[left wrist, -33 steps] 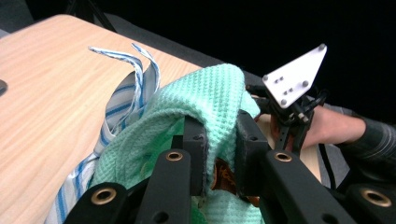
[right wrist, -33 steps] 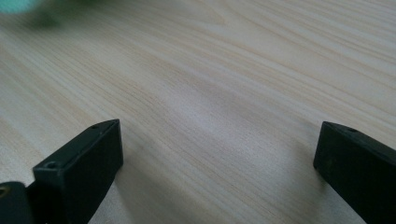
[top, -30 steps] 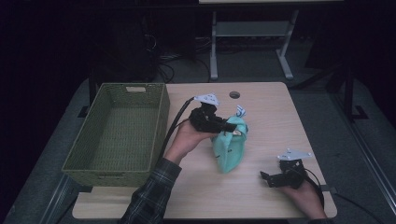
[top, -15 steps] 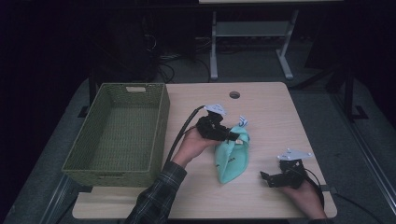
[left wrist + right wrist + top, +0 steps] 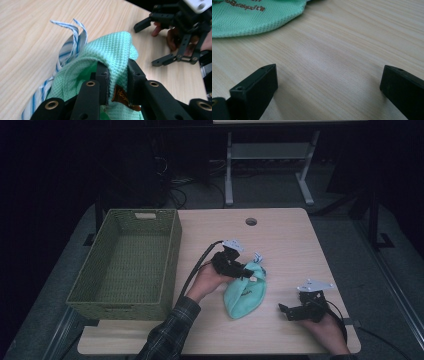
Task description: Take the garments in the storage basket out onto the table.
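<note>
Left hand-held gripper [image 5: 117, 77] pinches a fold of the mint cloth [image 5: 110, 52]; its jaws have just been easing apart; right hand-held gripper [image 5: 328, 82] gapes empty over the surface [image 5: 342, 45], cloth just ahead

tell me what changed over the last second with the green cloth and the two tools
The left tool came down toward the table, lowering the green cloth from hanging until it lies on the wood. Its jaws have just been opening a little, with a fold of cloth between them, pads touching it. The right tool, open, and the basket stayed put.
</note>
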{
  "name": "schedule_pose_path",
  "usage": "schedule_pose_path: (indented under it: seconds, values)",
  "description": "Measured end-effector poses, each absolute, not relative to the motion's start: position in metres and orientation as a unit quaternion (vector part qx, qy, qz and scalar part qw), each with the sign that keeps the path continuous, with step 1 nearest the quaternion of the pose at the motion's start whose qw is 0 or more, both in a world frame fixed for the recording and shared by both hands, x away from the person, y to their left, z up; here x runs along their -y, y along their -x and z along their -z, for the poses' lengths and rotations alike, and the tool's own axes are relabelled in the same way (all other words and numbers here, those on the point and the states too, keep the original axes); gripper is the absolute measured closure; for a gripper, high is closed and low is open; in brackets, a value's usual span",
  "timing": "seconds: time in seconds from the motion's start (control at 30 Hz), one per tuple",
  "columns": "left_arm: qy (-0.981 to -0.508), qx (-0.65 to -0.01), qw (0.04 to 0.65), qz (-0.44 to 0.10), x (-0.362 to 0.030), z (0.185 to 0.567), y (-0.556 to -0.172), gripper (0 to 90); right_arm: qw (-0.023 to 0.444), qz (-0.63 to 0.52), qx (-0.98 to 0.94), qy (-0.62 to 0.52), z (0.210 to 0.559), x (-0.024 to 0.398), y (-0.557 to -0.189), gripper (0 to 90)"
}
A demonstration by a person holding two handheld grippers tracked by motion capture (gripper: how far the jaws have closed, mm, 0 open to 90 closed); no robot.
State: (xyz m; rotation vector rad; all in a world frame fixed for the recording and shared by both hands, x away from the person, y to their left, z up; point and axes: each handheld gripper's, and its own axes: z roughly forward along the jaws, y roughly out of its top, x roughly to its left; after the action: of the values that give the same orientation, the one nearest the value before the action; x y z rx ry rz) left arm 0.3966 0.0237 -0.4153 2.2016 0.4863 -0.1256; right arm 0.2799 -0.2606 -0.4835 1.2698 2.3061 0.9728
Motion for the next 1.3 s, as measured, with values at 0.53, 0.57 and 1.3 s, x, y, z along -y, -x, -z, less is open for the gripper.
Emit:
schedule_pose_path:
  seconds: [0.53,0.57,1.3]
  values:
    - [-0.9,-0.193,0.39,0.029,-0.018,0.426,-0.39,60.9,0.166,-0.34,-0.811,-0.445,0.483,0.261,-0.28,1.1]
    - [-0.898,-0.192,0.394,0.031,-0.019,0.424,-0.389,58.3,0.167,-0.34,-0.811,-0.445,0.483,0.261,-0.28,1.0]
    - [-0.882,-0.189,0.431,0.012,-0.056,0.385,-0.347,80.7,0.167,-0.34,-0.811,-0.446,0.483,0.261,-0.28,1.0]
